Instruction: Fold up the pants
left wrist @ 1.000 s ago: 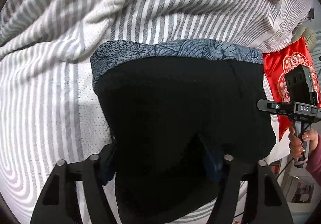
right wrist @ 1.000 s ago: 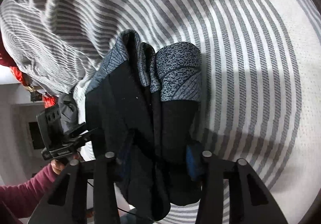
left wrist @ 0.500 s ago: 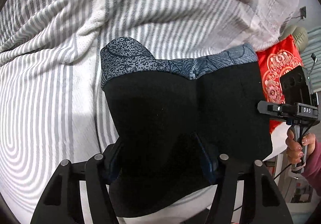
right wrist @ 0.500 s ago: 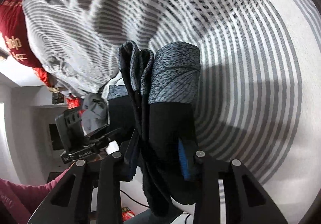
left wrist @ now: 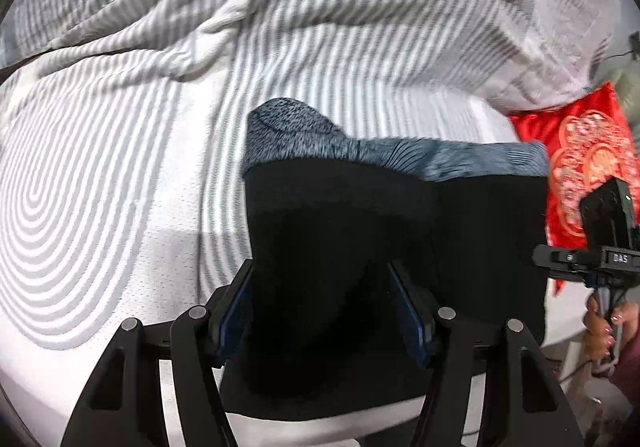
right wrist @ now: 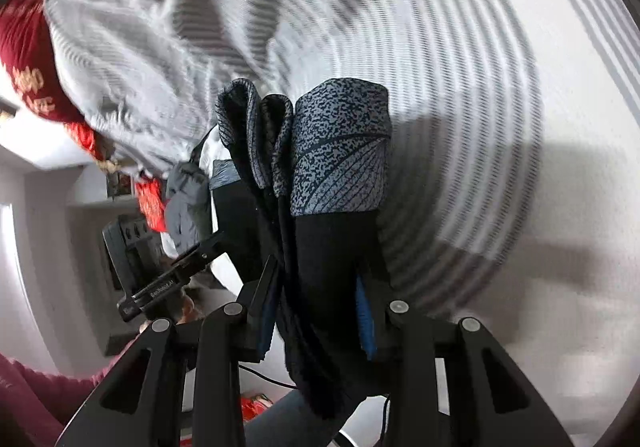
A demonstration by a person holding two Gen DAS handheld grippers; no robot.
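Striped bedsheet point(left wrist: 120, 175) fills both views, rumpled twd far edge. Black pants point(left wrist: 360, 247) w/ grey patterned cuffs hang above it, lifted off the sheet. Red cushion point(left wrist: 584, 167) at bed's right edge. Left gripper point(left wrist: 324, 311) & right gripper point(right wrist: 316, 307) each clamped on pants fabric.

Left tool point(left wrist: 322, 311) clamped tight on black fabric; right tool point(right wrist: 316, 307) pinching a bunched fold, both held level, apart.
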